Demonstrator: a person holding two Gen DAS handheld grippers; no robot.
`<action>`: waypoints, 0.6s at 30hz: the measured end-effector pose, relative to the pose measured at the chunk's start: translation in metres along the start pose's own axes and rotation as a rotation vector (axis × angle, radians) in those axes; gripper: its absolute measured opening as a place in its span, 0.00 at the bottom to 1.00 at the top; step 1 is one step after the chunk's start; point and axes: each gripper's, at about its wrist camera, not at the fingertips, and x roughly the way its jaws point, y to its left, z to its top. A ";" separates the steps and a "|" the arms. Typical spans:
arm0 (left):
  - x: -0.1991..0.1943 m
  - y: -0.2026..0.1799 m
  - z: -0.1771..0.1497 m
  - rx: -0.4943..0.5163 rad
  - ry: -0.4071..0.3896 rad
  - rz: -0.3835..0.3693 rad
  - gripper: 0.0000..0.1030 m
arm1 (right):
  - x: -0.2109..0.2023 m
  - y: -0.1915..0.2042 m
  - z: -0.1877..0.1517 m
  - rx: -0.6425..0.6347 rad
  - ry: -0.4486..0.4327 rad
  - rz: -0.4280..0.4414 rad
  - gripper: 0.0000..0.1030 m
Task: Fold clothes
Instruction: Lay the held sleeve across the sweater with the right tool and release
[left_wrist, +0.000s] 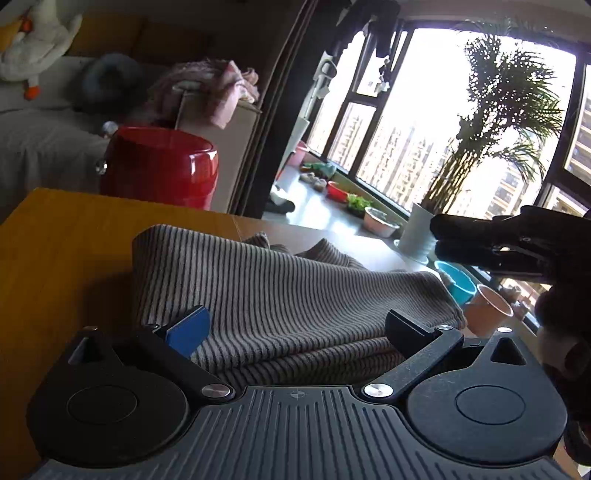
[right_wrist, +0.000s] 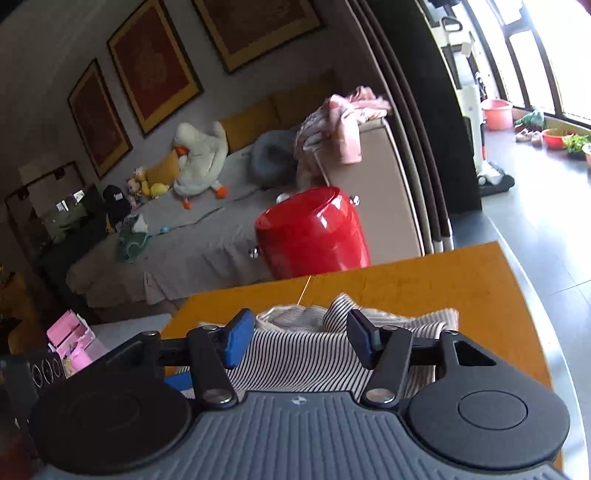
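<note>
While the striped garment (left_wrist: 280, 295) lies in stacked layers at mid-frame on the wooden table (left_wrist: 66, 251), the left gripper (left_wrist: 295, 328) and right gripper (right_wrist: 301, 341) both gape wide, gripping nothing; a careless pinch risks catching one layer and dragging the stack toward the lower-right table edge

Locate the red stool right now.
The red stool stands on the floor just past the far edge of the wooden table, against the grey sofa. In the left wrist view it is upper left, behind the striped garment.
</note>
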 end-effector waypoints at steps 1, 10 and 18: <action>0.000 0.001 0.000 0.000 0.000 -0.001 1.00 | 0.009 -0.003 -0.010 -0.001 0.034 -0.034 0.55; -0.004 0.000 -0.004 0.004 0.001 -0.014 1.00 | 0.008 -0.005 -0.051 -0.037 0.030 -0.085 0.59; -0.034 -0.008 -0.024 0.013 -0.001 -0.006 1.00 | -0.016 0.002 -0.069 -0.010 0.006 -0.059 0.64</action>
